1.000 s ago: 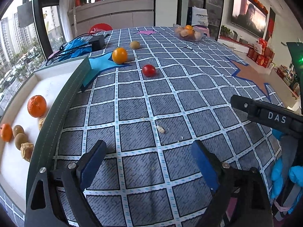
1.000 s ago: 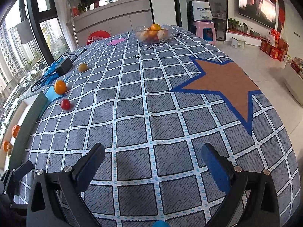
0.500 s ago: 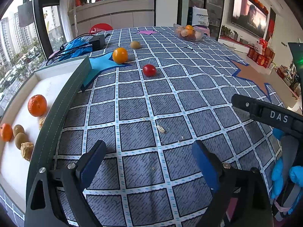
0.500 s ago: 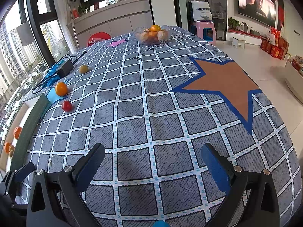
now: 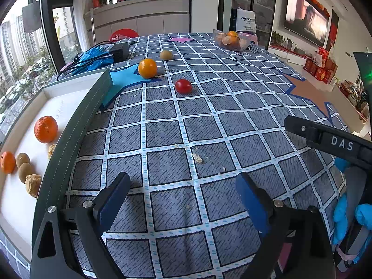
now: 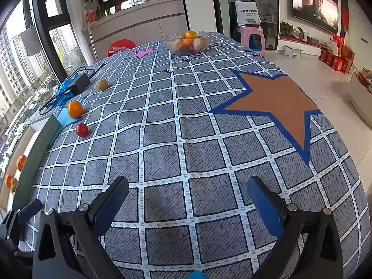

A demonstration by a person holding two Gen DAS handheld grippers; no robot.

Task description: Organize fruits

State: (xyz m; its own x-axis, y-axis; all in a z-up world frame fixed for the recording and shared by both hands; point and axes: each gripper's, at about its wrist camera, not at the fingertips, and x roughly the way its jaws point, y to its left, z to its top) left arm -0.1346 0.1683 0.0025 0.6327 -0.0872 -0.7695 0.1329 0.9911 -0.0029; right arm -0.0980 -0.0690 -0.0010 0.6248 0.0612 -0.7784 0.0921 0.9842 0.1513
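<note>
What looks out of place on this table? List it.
Three fruits lie loose on the cloth outside the tray: an orange, a red tomato and a small brown fruit. Pale crumbs litter the cloth nearby.

checkered table (image 6: pixel 186 144) — tray (image 5: pixel 76 127), orange (image 5: pixel 147 68), tomato (image 5: pixel 183 86), bowl (image 6: pixel 187 43).

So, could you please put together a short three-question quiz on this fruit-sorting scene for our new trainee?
1. True or false: the cherry tomato already lies inside the white tray.
2. Which loose fruit rests on the light blue star? A) orange B) kiwi C) cherry tomato
3. Fill in: both the left claw and the right claw are ____ and hold nothing.

Key: 1 false; 2 A; 3 open.
</note>
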